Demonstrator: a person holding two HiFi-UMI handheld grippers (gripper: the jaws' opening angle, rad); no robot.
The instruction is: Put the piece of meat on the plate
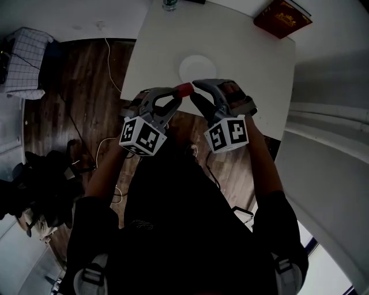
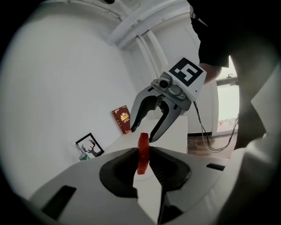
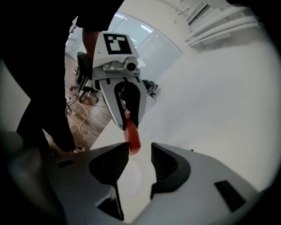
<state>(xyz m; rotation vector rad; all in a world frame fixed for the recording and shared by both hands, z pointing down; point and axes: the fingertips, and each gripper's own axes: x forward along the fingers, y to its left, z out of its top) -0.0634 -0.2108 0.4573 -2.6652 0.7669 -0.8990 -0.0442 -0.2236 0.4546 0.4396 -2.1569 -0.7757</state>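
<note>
Grippers: I count two, tip to tip in front of me, over the near part of the table (image 1: 242,63).
Left gripper (image 1: 177,93): its jaws are pinched on the one piece of meat (image 2: 143,153), a red slice standing on edge between the pads, with its upper end sticking out past the tips.
Right gripper (image 3: 140,148): its jaws are spread and nothing is clamped. The free end of the slice hangs at the mouth of the gap, close against one pad. I cannot tell whether it touches that pad.
Meat: one piece, in the air in the left gripper's hold, just ahead of the right gripper's tips.
Plate (image 1: 198,68): one, white and round, bare. It sits on the table just beyond and below both sets of tips.
Table: one, white. The plate is at the middle and everything else is at the far side.
Book (image 1: 282,17): one, dark red, well beyond the right gripper, at the far corner.
Picture frame (image 2: 89,146): one, black-edged with a deer print, far ahead of the left gripper.
Bottle (image 2: 82,156): one, small, just beside the frame.
</note>
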